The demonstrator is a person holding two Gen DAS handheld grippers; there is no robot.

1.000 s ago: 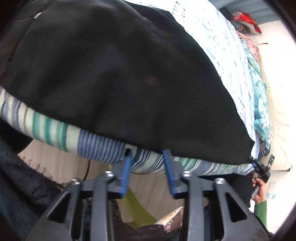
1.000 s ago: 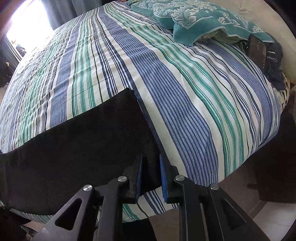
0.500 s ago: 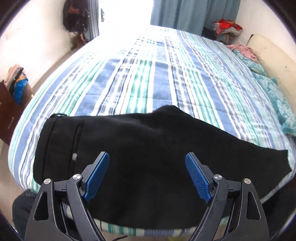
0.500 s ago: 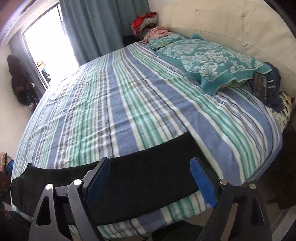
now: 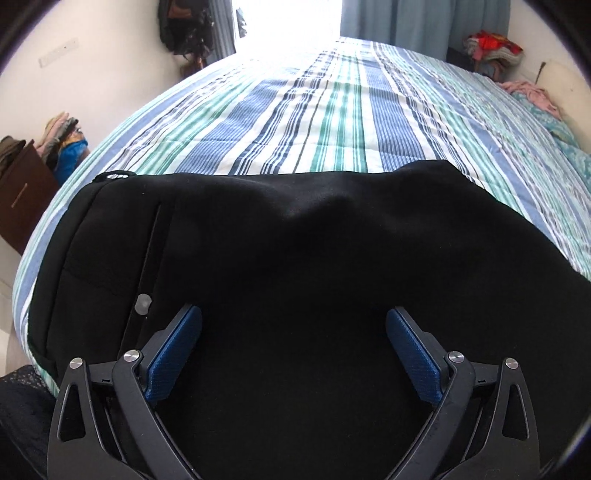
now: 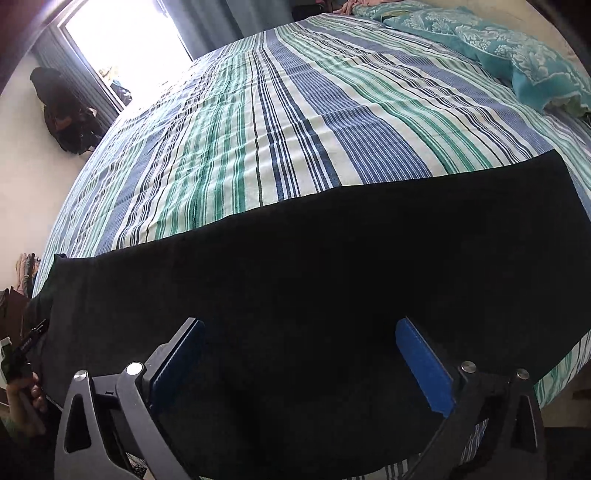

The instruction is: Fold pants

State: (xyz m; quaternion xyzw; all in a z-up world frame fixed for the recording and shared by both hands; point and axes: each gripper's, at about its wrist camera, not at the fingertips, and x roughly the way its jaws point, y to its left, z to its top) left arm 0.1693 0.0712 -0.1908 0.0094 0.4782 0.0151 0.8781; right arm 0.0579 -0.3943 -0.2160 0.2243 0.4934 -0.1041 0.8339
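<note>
Jaws on both tools stand wide apart with nothing between the blue pads. Bed (image 5: 347, 122) fills both views, covered in a sheet striped blue, green and white, its stripes running away from the cameras toward a bright window (image 6: 125, 40) with blue-grey curtains (image 5: 421, 22). Black pants (image 5: 295, 277) lie flat along the near edge of the bed, laid crosswise to the stripes; left wrist view shows the waist end at the left, with a waistband seam, a pocket line and a small pale button (image 5: 143, 303), and the right wrist view shows the long leg section (image 6: 314, 277) ending in a squared hem at the right, close to the corner of the mattress. Left gripper (image 5: 293, 332) hovers over the upper part of the pants, just right of the button, contact with cloth not discernible. Right gripper (image 6: 299, 343) hovers over the leg portion nearer the hem, contact likewise not discernible. Teal patterned pillow (image 6: 517, 55) rests at the head of the bed, well apart from the pants. Dark bags (image 5: 184, 29) hang on the wall beside the window. Brown cabinet (image 5: 22, 195) stands at the left of the bed, with folded clothes (image 5: 62, 136) piled behind it. A hand (image 6: 22, 398) holding the other tool shows at the left edge of the right wrist view.
</note>
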